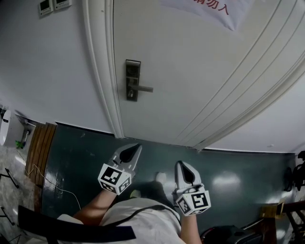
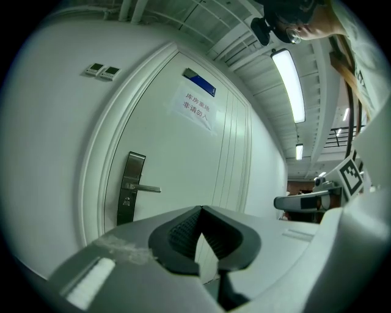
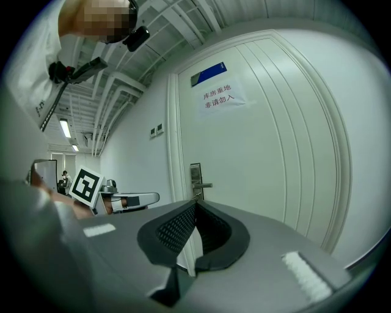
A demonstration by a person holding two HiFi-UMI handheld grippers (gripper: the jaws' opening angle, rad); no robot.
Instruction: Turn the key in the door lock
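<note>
One lock (image 1: 133, 80) with its lever sits near the door's (image 1: 200, 71) left edge. Well apart from it, the left hand-held gripper (image 1: 137, 147) hangs at its 6 o'clock and the right hand-held gripper (image 1: 180, 163) at 5 o'clock, both closed and empty.

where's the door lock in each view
Head view: lock sits upper centre-left.
Left gripper view: lock is left of centre, above the jaws.
Right gripper view: lock is at centre, just above the jaws.
Shared landmark: the paper sign on the door, at the top edge in the head view and up and right of the lock in the gripper views.
</note>
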